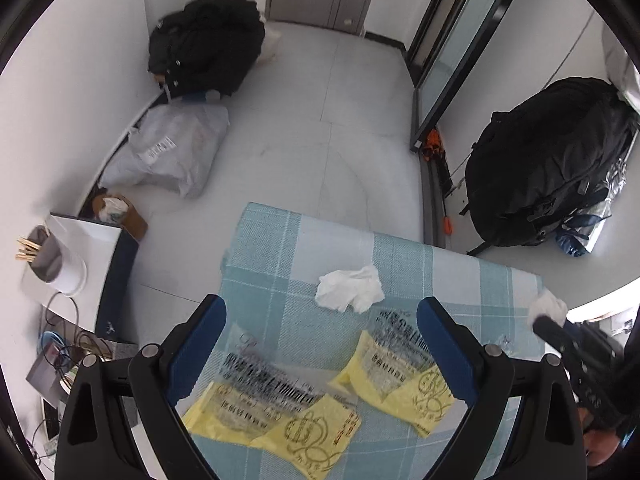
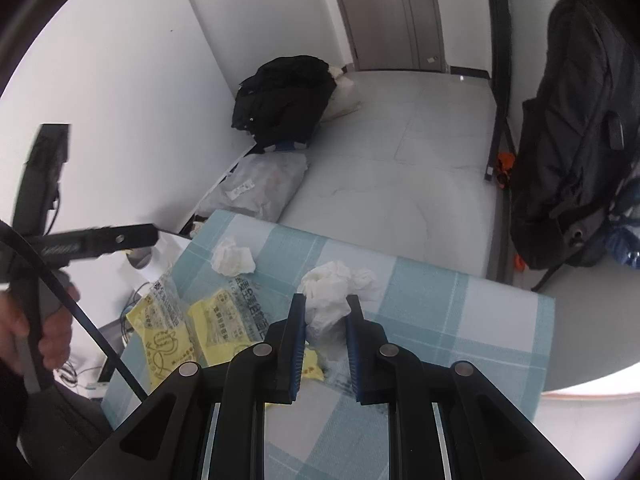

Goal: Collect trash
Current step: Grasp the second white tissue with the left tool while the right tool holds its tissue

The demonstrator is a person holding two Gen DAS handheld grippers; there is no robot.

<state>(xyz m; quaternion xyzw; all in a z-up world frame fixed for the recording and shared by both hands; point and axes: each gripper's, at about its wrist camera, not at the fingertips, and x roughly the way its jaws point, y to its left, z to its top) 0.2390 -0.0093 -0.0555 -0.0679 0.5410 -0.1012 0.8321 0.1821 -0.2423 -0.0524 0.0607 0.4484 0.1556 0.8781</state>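
My right gripper (image 2: 326,304) is shut on a crumpled white tissue (image 2: 326,284) above the table with a blue checked cloth (image 2: 440,312). It also shows at the right edge of the left wrist view, holding the tissue (image 1: 546,306). My left gripper (image 1: 320,312) is open and empty over two yellow and clear plastic wrappers (image 1: 280,412) (image 1: 400,376). A second crumpled tissue (image 1: 350,288) lies on the cloth just beyond the left fingertips; it shows in the right wrist view (image 2: 234,258) too, with the wrappers (image 2: 192,320).
A white cup with wooden sticks (image 1: 52,260) stands on a side surface at the left, with cables below. On the floor are a grey parcel bag (image 1: 168,152), a black coat (image 1: 208,44) and a black backpack (image 1: 548,164). The table's far edge (image 1: 360,228) is close.
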